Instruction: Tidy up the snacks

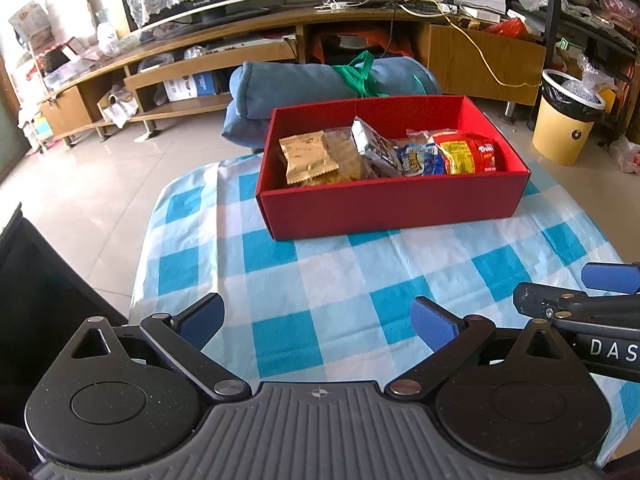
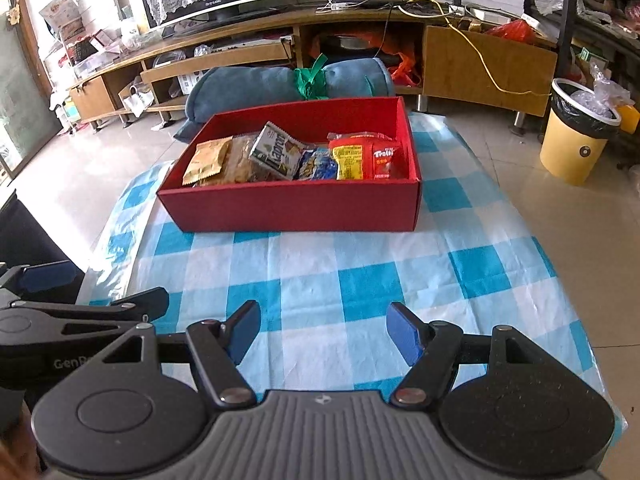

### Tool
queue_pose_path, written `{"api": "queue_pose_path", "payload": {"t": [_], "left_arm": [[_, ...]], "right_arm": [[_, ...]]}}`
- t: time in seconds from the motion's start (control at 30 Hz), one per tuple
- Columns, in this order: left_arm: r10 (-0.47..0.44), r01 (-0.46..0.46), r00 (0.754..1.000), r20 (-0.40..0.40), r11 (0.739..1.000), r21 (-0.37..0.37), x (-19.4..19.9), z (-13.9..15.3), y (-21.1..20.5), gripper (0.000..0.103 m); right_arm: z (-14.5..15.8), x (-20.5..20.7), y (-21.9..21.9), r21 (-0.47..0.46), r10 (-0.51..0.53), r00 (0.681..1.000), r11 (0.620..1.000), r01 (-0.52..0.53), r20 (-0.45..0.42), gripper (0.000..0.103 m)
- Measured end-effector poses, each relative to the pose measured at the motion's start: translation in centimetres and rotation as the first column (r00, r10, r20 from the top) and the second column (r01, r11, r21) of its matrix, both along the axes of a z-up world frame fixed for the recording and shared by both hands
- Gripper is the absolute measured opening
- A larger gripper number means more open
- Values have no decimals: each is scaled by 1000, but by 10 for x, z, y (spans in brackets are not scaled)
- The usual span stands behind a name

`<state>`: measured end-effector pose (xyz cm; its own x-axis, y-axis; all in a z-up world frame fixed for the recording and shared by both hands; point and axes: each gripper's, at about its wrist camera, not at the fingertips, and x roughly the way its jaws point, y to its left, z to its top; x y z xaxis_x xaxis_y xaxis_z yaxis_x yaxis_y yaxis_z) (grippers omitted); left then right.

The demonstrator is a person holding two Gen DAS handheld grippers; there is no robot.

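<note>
A red cardboard box (image 1: pixel 384 210) stands at the far end of the blue-and-white checked tablecloth (image 1: pixel 328 280); it also shows in the right wrist view (image 2: pixel 296 212). Inside lie several snack packets: a gold one (image 1: pixel 306 156), a silver one (image 1: pixel 374 146), a blue one (image 1: pixel 420 158) and red-yellow ones (image 1: pixel 468 154). My left gripper (image 1: pixel 318 322) is open and empty over the near cloth. My right gripper (image 2: pixel 324 334) is open and empty beside it, and shows at the right edge of the left wrist view (image 1: pixel 576 292).
A rolled blue bedding bundle (image 1: pixel 320 84) lies behind the box. A wooden TV cabinet (image 1: pixel 240 56) runs along the back wall. A yellow waste bin (image 1: pixel 564 120) stands on the tiled floor at the right. A dark object (image 1: pixel 36 292) sits left of the table.
</note>
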<state>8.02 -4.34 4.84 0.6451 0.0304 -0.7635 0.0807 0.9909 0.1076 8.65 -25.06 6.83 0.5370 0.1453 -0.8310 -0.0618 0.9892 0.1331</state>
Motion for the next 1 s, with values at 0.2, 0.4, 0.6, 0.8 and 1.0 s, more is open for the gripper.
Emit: {"api": "queue_pose_path", "payload": {"t": [0.2,0.4,0.6,0.8,1.0], "left_arm": [[-1,1,1000,-2,1000,10,-6,-2,1,101],[-2,2,1000,-1,1000,18,-9,-2,1,101],[-4,4,1000,-6,1000,24,-11,-4,1,101],[-4,4,1000,-4,1000,25,-11,-4,1,101],[4,-4,1000,-4,1000,21,-13,-4,1,101]], "right_arm": [[-2,-5,2,-5,8,1000,1000,-8,-6,64],[-2,-7,3,-10,12,1000,1000,-12,-10,64],[-4,-9,4,-16,17,1000,1000,-18,-18,64],[-4,-10,4,-13,19,1000,1000,-19,-18,64],[-3,-10,3,-6,23,1000,1000,-23,-16,64]]}}
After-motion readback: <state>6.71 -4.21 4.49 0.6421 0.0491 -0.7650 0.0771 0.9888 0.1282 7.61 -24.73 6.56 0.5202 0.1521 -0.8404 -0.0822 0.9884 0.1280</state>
